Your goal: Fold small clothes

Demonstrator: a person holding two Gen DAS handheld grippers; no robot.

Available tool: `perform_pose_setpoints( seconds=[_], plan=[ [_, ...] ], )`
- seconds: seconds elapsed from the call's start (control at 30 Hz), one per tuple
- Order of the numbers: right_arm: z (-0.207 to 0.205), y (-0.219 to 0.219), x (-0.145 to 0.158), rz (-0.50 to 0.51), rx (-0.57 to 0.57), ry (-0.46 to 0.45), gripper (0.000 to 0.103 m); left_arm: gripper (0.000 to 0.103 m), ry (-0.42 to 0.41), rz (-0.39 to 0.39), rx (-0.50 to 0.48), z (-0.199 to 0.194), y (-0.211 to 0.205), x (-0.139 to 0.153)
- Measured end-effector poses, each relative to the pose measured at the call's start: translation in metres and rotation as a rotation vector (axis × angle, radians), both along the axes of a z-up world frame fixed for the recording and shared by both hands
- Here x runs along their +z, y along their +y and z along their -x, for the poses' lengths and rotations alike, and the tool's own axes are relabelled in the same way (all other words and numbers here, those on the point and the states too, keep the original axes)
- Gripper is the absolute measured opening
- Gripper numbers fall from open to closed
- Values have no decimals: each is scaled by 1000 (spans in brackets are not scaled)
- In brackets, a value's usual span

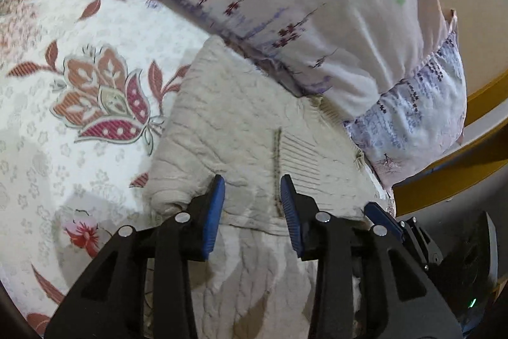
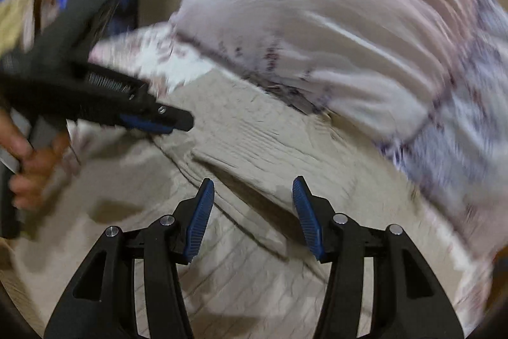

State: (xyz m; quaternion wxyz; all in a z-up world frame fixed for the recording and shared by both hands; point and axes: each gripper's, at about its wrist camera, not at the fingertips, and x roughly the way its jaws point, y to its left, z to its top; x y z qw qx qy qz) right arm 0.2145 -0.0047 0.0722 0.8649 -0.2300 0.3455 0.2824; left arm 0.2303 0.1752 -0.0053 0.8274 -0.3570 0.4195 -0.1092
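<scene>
A beige knitted garment [image 1: 228, 116] lies folded on the floral bedspread [image 1: 79, 21], its far edge against a pillow. My left gripper [image 1: 252, 180] hovers just over its near part, open, blue pads apart and pressing on nothing. A blue finger [image 1: 382, 218] of my right gripper shows at the lower right of the left wrist view. In the blurred right wrist view my right gripper [image 2: 253, 181] stands open above the same garment [image 2: 254, 129], with nothing between its pads. My left gripper [image 2: 168, 123] reaches in from the left, held by a hand [image 2: 28, 167].
A large pale pillow [image 1: 317, 5] with small purple and red flowers lies behind the garment and fills the far side; it also shows in the right wrist view [image 2: 317, 21]. A wooden bed frame [image 1: 485, 97] runs along the right edge. Bedspread extends to the left.
</scene>
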Motion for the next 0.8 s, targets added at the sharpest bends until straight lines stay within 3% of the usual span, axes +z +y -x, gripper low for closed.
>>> perform_pose_setpoints(
  seconds=[0.1,0.13,0.17,0.23,0.33,0.47,0.53,0.6,0.73,0.8],
  plan=[
    [-13,10,-12,48,-31,13,51,37,-10,-2,-1,0,-2,-1],
    [-22,8,-15,27,-55,50,42,37,-9,0,0,0,-2,-1],
    [-29,4,-17,0,-77,86,25,37,-10,1,-1,0,-1,-2],
    [-40,-9,-17,-82,-131,141,8,37,-11,1,-3,1,-1,-1],
    [-43,-43,-4,-218,-239,147,7,40,-18,-6,-7,1,-3,0],
    [-36,-136,21,-536,-496,144,7,53,-43,-33,-25,1,-12,6],
    [-26,-186,16,-646,-635,172,7,60,-59,-39,-36,2,-17,10],
    [-25,-212,2,-690,-675,256,8,64,-69,-42,-47,3,-19,11],
    [-31,-245,-37,-797,-764,467,30,67,-79,-49,-64,4,-24,14],
    [-34,-259,-49,-880,-791,528,34,67,-80,-39,-65,7,-22,15]
  ],
)
